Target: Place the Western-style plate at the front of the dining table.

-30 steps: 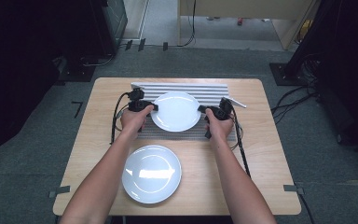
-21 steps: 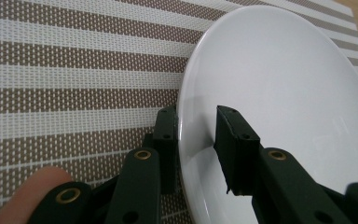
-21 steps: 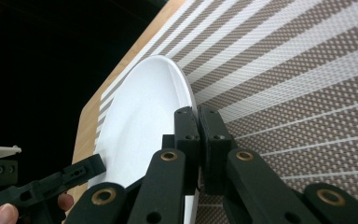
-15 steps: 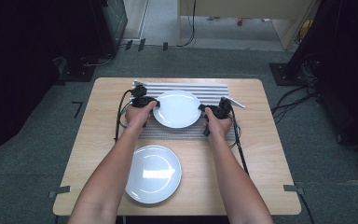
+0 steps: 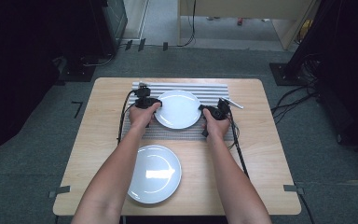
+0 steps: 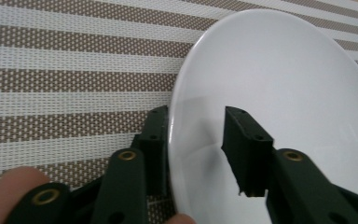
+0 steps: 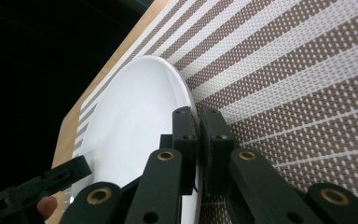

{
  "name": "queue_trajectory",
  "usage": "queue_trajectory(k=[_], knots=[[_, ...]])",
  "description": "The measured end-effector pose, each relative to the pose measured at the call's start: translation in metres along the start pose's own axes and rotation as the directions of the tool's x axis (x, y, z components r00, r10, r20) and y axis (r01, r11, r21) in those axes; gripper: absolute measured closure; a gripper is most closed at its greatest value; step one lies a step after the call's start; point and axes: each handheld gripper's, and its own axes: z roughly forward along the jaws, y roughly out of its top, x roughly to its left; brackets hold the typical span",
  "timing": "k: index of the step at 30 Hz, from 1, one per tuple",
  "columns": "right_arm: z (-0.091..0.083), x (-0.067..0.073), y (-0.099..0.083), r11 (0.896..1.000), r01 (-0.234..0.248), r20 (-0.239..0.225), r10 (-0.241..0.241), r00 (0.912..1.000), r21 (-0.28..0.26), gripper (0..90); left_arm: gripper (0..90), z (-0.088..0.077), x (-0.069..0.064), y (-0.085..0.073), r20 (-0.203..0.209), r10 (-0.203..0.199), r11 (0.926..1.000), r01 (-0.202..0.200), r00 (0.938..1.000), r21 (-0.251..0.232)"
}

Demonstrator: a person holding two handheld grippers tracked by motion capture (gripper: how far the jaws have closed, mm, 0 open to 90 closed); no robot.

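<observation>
A white plate (image 5: 178,109) lies on the striped placemat (image 5: 214,88) at the far middle of the table. My left gripper (image 5: 154,103) is at its left rim. In the left gripper view its jaws (image 6: 198,149) have just been opening: the plate's (image 6: 279,84) rim stands between them, one jaw against the underside, the other clear above the plate's face. My right gripper (image 5: 201,110) is at the right rim. In the right gripper view it (image 7: 198,144) is shut on the edge of the plate (image 7: 135,116).
A second white plate (image 5: 154,173) rests on the bare wooden table (image 5: 261,154) near the front edge, between the person's forearms. A small silvery thing (image 5: 230,103) lies at the placemat's right edge. Cables trail from both grippers. Dark equipment surrounds the table.
My left hand has shifted slightly at the plate's left rim. The plate, the right hand and the front plate stay where they were.
</observation>
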Motion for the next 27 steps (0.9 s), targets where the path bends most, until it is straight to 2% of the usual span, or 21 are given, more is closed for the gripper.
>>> queue_trajectory(k=[2, 4, 5, 6, 10, 13, 15, 16, 17, 18, 19, 20, 21, 22, 25, 27], knots=[[0.000, 0.001, -0.001, 1.000, 0.015, 0.009, -0.015, 0.9998, -0.005, 85.0, 56.5, 0.000, 0.000, -0.001, 0.002, 0.008, 0.9999, -0.007, 1.0000, -0.008], [-0.001, 0.003, -0.001, 0.999, 0.038, 0.022, -0.037, 0.9991, -0.017, 82.8, 53.4, -0.003, 0.001, -0.002, -0.002, 0.010, 0.9992, -0.010, 0.9999, -0.037], [-0.004, 0.005, 0.000, 0.994, 0.099, 0.062, -0.097, 0.9934, -0.039, 76.0, 52.7, -0.006, 0.003, -0.002, 0.000, 0.002, 0.9988, -0.002, 1.0000, -0.048], [-0.004, 0.005, 0.000, 0.994, 0.099, 0.062, -0.097, 0.9934, -0.039, 76.0, 52.7, -0.008, 0.005, -0.002, 0.007, -0.007, 0.9983, 0.008, 0.9999, -0.058], [-0.010, 0.007, 0.002, 0.978, 0.201, 0.095, -0.195, 0.9762, -0.060, 70.8, 49.4, -0.017, 0.015, -0.005, 0.009, -0.012, 0.9958, 0.012, 0.9999, -0.091], [-0.014, 0.011, 0.004, 0.969, 0.237, 0.086, -0.231, 0.9692, -0.073, 66.8, 46.4, -0.021, 0.023, -0.011, 0.052, -0.031, 0.9940, 0.036, 0.9982, -0.103], [-0.016, 0.014, 0.002, 0.963, 0.263, 0.085, -0.257, 0.9626, -0.060, 65.0, 45.9, -0.023, 0.026, -0.015, 0.080, -0.017, 0.9955, 0.024, 0.9966, -0.092], [-0.018, 0.019, -0.001, 0.952, 0.301, 0.085, -0.297, 0.9512, -0.047, 60.0, 43.9, -0.025, 0.026, -0.017, 0.078, 0.001, 0.9956, 0.006, 0.9969, -0.094], [-0.018, 0.019, -0.001, 0.952, 0.301, 0.085, -0.297, 0.9512, -0.047, 60.0, 43.9, -0.028, 0.027, -0.018, 0.068, 0.020, 0.9955, -0.013, 0.9975, -0.094], [-0.021, 0.024, -0.003, 0.938, 0.344, 0.092, -0.339, 0.9362, -0.040, 50.8, 41.3, -0.031, 0.027, -0.020, 0.062, 0.031, 0.9951, -0.025, 0.9976, -0.096], [-0.021, 0.024, -0.003, 0.938, 0.344, 0.092, -0.339, 0.9362, -0.040, 50.8, 41.3, -0.034, 0.027, -0.021, 0.057, 0.033, 0.9955, -0.028, 0.9978, -0.090], [-0.022, 0.025, -0.004, 0.930, 0.366, 0.098, -0.362, 0.9270, -0.031, 50.2, 37.5, -0.037, 0.027, -0.022, 0.047, 0.034, 0.9970, -0.031, 0.9983, -0.071], [-0.024, 0.027, -0.005, 0.926, 0.378, 0.097, -0.375, 0.9220, -0.016, 49.3, 31.8, -0.040, 0.028, -0.023, 0.034, 0.036, 0.9979, -0.035, 0.9987, -0.054], [-0.027, 0.029, -0.005, 0.925, 0.381, 0.093, -0.379, 0.9207, -0.002, 47.1, 28.3, -0.043, 0.028, -0.024, 0.032, 0.038, 0.9981, -0.036, 0.9988, -0.051], [-0.034, 0.035, -0.006, 0.918, 0.394, 0.087, -0.396, 0.9141, 0.039, 41.8, 22.4, -0.053, 0.032, -0.028, 0.045, 0.038, 0.9975, -0.035, 0.9983, -0.061], [-0.040, 0.037, -0.008, 0.907, 0.420, 0.074, -0.421, 0.9040, 0.030, 38.8, 19.8, -0.060, 0.035, -0.031, 0.043, 0.048, 0.9962, -0.045, 0.9979, -0.075]])
